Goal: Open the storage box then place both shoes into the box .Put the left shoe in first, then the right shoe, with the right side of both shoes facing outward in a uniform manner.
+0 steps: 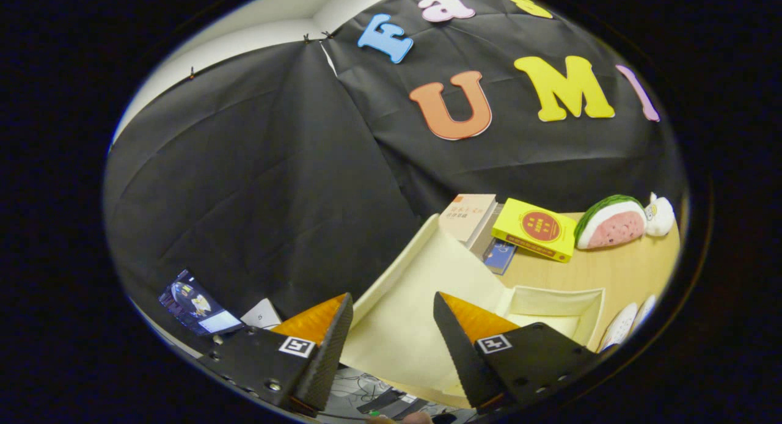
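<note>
Storage box (pixel 553 305) on the wooden table (pixel 617 268), cream fabric, its lid (pixel 421 289) flipped up and open, reaching between and just ahead of the fingers. Box interior sits beyond the right finger. Gripper (pixel 391 326) jaws spread wide, holding nothing. Shoes (pixel 626 323) just beside the box's far side. Behind: books (pixel 473 219), yellow book (pixel 537 228), watermelon plush (pixel 611 222).

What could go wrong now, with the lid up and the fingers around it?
1. The gripper is open, its fingers either side of the raised lid and not pressing on it; the lid may drop shut again over the storage box.
2. Swung further back, the lid could knock the books stacked just behind it.
</note>
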Demonstrator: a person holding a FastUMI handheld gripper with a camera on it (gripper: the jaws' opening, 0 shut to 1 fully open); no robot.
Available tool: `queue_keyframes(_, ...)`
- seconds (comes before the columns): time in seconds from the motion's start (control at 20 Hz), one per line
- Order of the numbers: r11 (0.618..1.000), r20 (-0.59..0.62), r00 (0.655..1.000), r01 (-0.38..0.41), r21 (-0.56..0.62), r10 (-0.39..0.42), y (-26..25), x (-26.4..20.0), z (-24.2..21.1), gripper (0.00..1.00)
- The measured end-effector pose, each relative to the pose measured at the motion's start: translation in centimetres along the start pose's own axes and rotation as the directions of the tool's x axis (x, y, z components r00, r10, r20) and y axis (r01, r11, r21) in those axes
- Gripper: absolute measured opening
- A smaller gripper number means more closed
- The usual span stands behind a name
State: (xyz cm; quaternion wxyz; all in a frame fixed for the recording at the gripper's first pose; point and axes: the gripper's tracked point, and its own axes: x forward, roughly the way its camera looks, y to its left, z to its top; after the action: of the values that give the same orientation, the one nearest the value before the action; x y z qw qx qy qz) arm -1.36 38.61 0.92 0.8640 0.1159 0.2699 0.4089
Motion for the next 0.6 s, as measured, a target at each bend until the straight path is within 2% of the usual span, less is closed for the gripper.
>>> queue_keyframes(0.25,0.995,0.072,0.994,0.082,-0.051,-0.078,-2.8,-2.2,1.4,0.87)
queue_keyframes(0.3,0.992,0.090,0.991,0.106,-0.063,-0.100,-3.7,-3.0,1.7,0.91)
queue_keyframes(0.6,0.963,0.172,0.957,0.251,-0.098,-0.232,-11.1,-9.4,2.5,0.94)
